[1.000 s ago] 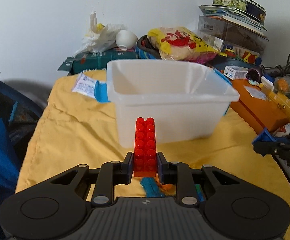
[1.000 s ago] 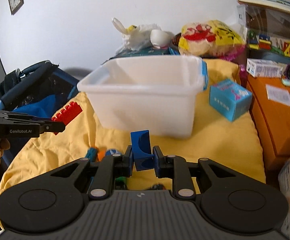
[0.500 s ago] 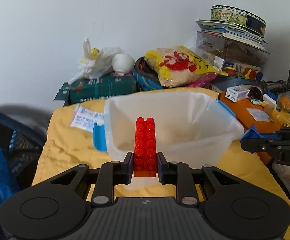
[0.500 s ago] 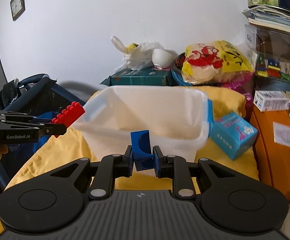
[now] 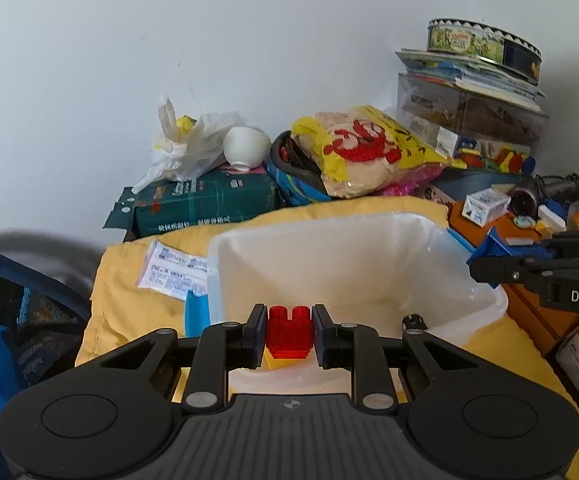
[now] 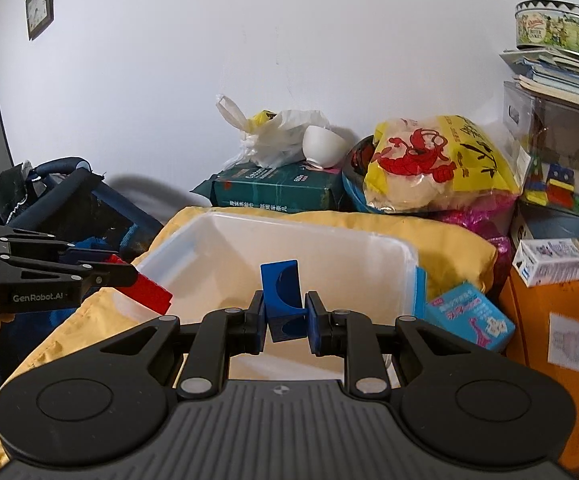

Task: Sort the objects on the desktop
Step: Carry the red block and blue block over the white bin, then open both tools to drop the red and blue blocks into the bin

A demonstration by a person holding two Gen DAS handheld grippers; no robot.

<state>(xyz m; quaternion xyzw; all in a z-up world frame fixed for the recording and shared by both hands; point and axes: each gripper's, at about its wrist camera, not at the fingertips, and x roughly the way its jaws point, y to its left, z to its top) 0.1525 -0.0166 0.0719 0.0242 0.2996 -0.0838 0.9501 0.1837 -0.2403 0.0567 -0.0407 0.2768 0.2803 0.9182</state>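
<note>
A white plastic bin stands on a yellow cloth. My left gripper is over the bin's near rim. Its jaws have parted slightly around a red toy brick, which tips nose-down between them; a yellow piece shows just below it. In the right wrist view the brick hangs down from the left gripper at the bin's left rim. My right gripper is shut on a blue block over the bin's near side; it also shows in the left wrist view.
Clutter lines the wall behind: a green pack, a white bag with a bowl, a yellow snack bag, stacked boxes and a tin. A light-blue box lies right of the bin, an orange surface beyond it. A dark stroller stands left.
Both grippers have moved forward and up over the bin. The red brick has tipped from upright to nose-down in the left gripper, whose jaws have eased apart.
</note>
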